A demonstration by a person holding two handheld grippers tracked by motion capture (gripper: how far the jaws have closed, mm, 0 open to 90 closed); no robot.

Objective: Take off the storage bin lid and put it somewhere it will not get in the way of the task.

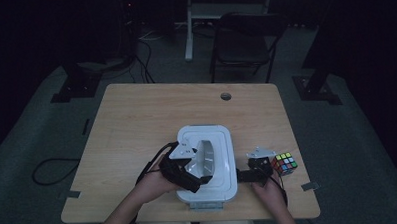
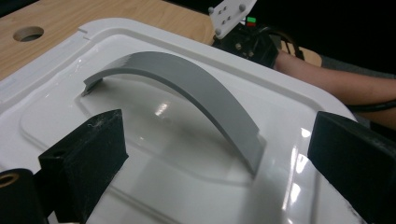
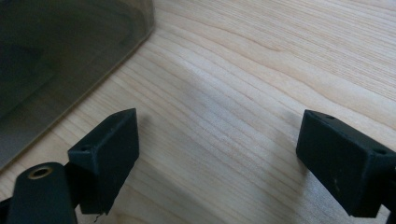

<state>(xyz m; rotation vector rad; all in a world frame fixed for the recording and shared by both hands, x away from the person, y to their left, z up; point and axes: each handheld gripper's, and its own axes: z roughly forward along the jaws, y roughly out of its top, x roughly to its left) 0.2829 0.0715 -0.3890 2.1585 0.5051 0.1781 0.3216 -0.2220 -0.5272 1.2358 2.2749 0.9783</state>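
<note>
On the table [image 1: 137,124], a Rubik's cube [image 1: 284,164] sits just beside the right gripper [image 1: 256,171].

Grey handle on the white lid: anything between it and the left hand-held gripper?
Nothing visible. The left hand-held gripper hangs open just over the lid, and the handle arches clear right ahead of its jaws.

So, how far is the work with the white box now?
Done: the left gripper is open above the white lid, facing the grey handle. In hand: closing in on that handle, not yet gripped. Left: grasping it. The lid is still on the box; the right gripper is open over the table.
</note>
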